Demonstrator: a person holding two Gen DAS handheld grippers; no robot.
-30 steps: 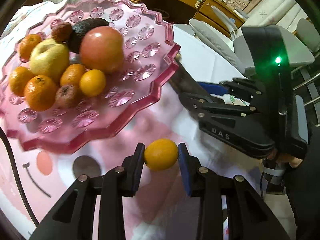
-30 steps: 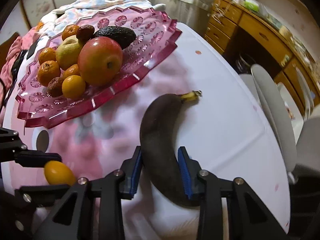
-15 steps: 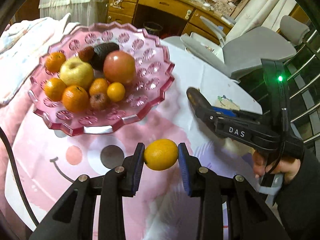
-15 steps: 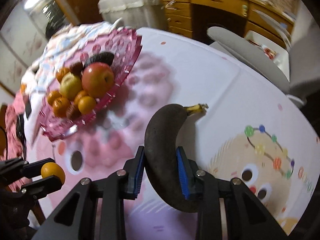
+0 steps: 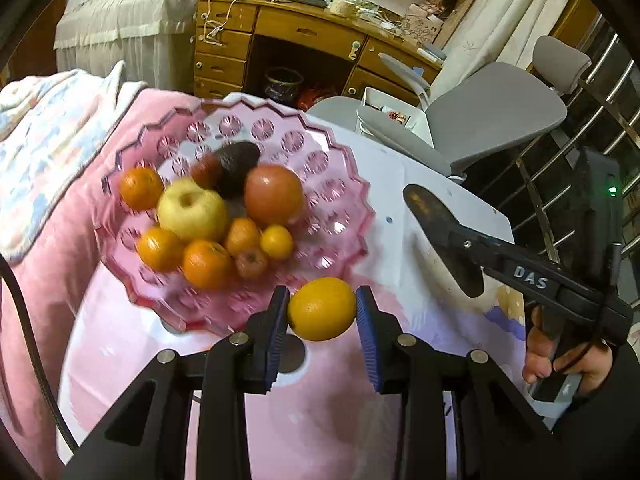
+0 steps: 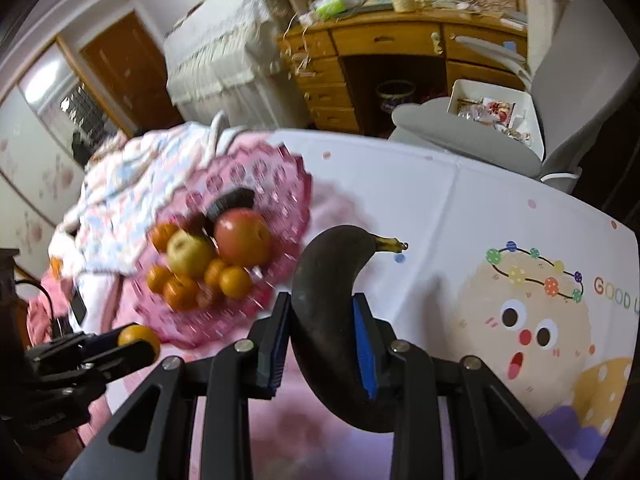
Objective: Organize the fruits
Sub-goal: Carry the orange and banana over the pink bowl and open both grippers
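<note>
My left gripper (image 5: 322,310) is shut on a small yellow-orange citrus fruit (image 5: 322,309) and holds it in the air in front of a pink glass fruit plate (image 5: 344,196). The plate carries apples, several oranges and a dark avocado. My right gripper (image 6: 322,328) is shut on a blackened banana (image 6: 328,280) and holds it above the white cartoon tablecloth (image 6: 460,208). In the left wrist view the banana (image 5: 432,216) sticks out of the right gripper at the right. In the right wrist view the plate (image 6: 288,184) lies to the left and the citrus fruit (image 6: 138,338) at lower left.
A pink and patterned blanket (image 5: 60,152) lies left of the plate. Grey chairs (image 5: 492,120) stand at the table's far side, with a wooden desk (image 5: 304,48) behind. A white bin (image 6: 492,108) sits on a chair.
Both grippers have risen and pulled back from the plate, each keeping its fruit. The plate looks smaller and farther away in both views.
</note>
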